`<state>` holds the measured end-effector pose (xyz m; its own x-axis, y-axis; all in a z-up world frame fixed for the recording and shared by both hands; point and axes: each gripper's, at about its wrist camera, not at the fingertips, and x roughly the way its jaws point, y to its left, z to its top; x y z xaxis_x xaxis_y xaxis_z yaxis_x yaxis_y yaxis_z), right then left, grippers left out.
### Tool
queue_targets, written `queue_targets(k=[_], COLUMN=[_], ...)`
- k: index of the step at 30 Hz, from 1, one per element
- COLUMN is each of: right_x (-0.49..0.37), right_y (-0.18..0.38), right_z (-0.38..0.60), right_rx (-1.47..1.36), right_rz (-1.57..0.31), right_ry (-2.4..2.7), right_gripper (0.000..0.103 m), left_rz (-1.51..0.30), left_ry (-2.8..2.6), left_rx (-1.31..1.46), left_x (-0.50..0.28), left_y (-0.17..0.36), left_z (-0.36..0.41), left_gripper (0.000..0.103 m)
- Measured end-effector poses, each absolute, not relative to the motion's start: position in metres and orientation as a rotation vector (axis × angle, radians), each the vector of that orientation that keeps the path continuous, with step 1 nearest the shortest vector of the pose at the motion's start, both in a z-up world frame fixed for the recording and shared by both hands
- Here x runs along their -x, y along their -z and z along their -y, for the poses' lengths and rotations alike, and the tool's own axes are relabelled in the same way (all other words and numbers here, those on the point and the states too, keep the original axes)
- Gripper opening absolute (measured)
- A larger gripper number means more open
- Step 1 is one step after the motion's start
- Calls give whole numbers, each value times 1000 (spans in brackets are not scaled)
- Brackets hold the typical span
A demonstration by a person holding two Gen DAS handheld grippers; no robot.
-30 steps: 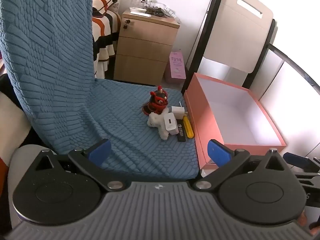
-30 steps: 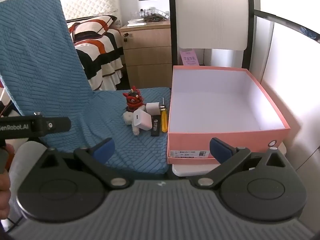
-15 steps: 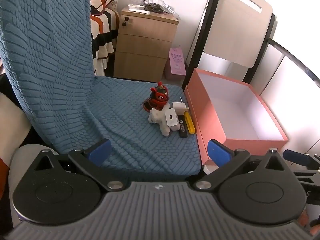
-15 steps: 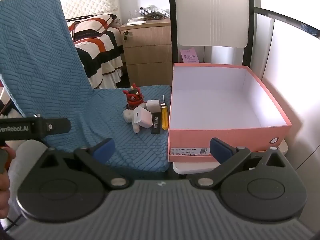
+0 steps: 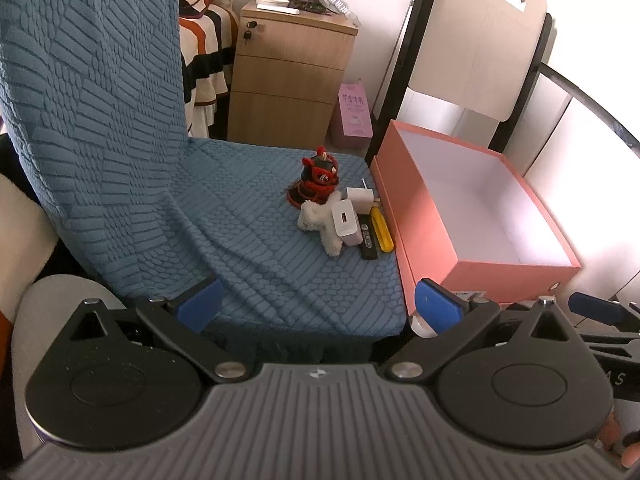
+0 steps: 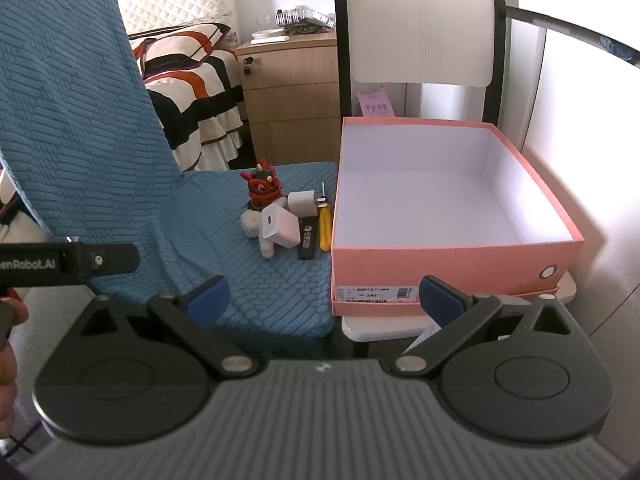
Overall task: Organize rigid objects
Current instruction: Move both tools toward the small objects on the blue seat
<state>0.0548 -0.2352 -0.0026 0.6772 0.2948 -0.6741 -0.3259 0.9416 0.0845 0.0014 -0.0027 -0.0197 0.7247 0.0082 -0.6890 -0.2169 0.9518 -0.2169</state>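
Note:
A small pile lies on the blue-covered chair seat (image 5: pixel 256 240): a red toy figure (image 5: pixel 318 180), a white plush toy (image 5: pixel 316 220), two white chargers (image 5: pixel 346 218), a black stick-shaped item (image 5: pixel 368 240) and a yellow-handled screwdriver (image 5: pixel 382 232). An open, empty pink box (image 5: pixel 472 208) stands right of the pile. The same pile (image 6: pixel 280 216) and box (image 6: pixel 440 200) show in the right wrist view. My left gripper (image 5: pixel 316 306) and right gripper (image 6: pixel 324 296) are both open and empty, well short of the pile.
A wooden nightstand (image 5: pixel 288 76) and a striped bed (image 6: pixel 192 88) stand behind the chair. A pink bag (image 5: pixel 354 116) sits on the floor. A white chair back (image 6: pixel 416 20) rises behind the box. The box rests on a white seat (image 6: pixel 384 324).
Both grippers have pulled back and risen slightly, so the pile and box look a little farther away. Nothing on the chair has moved.

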Motion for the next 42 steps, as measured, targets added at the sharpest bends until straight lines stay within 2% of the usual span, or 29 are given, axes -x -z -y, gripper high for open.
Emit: queue_targets(k=[42], right_x=[-65], right_y=[20], right_z=[236], right_rx=[-22], right_rz=[-802], right_ry=[-429], right_gripper=[103], left_rz=[-756], left_ry=[-170], left_rx=[299], left_x=[-3], left_y=[38], left_z=[-1], left_gripper=[103])
